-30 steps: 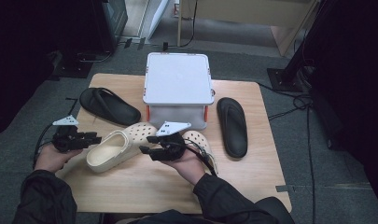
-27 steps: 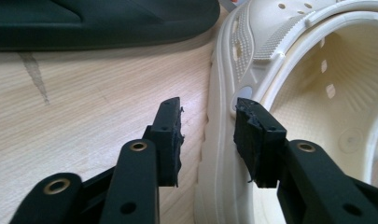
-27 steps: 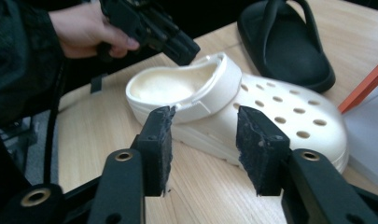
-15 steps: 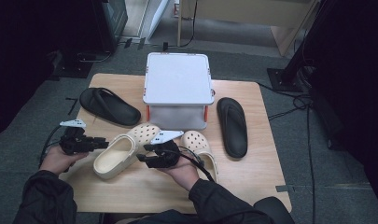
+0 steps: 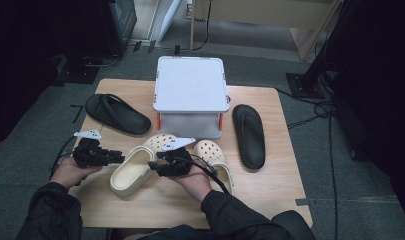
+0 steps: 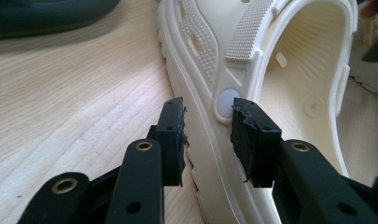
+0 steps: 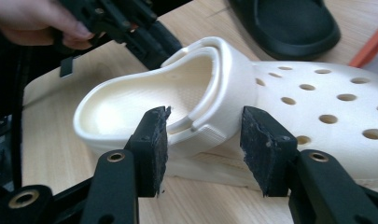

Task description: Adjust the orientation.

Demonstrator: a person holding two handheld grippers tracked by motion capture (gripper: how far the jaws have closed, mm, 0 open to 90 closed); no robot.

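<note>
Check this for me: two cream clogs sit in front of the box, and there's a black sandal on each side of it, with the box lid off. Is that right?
Not quite. The box has its lid on, as the high view shows. The rest holds: two cream clogs lie in front of it, with a black sandal on each side.

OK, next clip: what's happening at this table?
A person works a cream clog with two handheld grippers. The left gripper has just closed on the clog's side wall by the strap rivet. The right gripper sits at the opposite side, jaws opening, the strap end between them. A second cream clog, two black sandals and a lidded white box share the table.
</note>
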